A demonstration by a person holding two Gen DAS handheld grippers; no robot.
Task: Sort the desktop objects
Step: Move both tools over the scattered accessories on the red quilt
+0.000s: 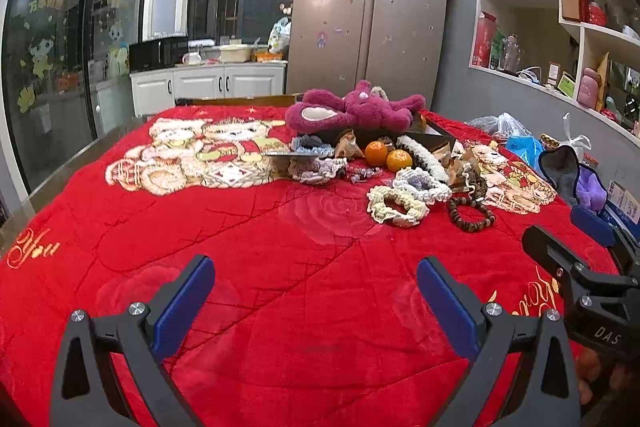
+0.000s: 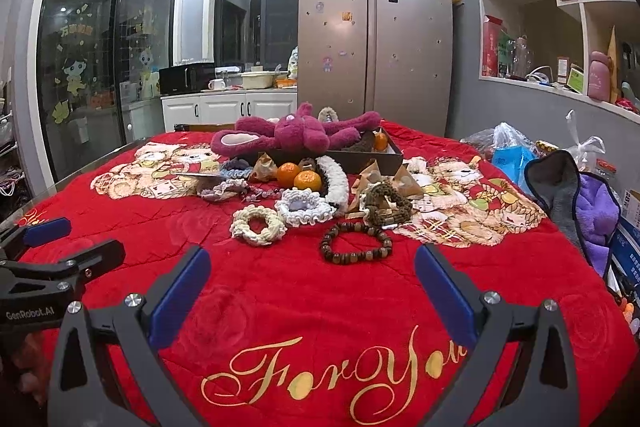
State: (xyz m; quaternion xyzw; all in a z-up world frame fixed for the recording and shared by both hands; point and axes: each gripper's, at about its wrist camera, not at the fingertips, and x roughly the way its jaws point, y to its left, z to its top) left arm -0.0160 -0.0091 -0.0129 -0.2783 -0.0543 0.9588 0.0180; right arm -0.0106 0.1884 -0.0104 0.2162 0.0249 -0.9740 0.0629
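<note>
A pile of small objects lies mid-table on a red blanket [image 2: 304, 299]. A magenta plush toy [image 2: 296, 133] lies across a dark box [image 2: 372, 157]. In front are two oranges [image 2: 298, 175], a cream crochet scrunchie [image 2: 258, 225], a white-lilac scrunchie [image 2: 306, 209], a brown bead bracelet [image 2: 356, 241] and wrapped brown packets [image 2: 400, 179]. My right gripper [image 2: 312, 267] is open and empty, just short of the bracelet. My left gripper [image 1: 316, 279] is open and empty over bare blanket, with the cream scrunchie [image 1: 396, 205] and bracelet [image 1: 470, 213] ahead to its right.
Plastic bags [image 2: 512, 147], a grey cloth [image 2: 560, 187] and a purple cloth [image 2: 596, 215] crowd the table's right edge. A fridge [image 2: 372, 39] and kitchen counter [image 2: 228, 99] stand beyond the far edge. Wall shelves [image 2: 560, 7] run along the right.
</note>
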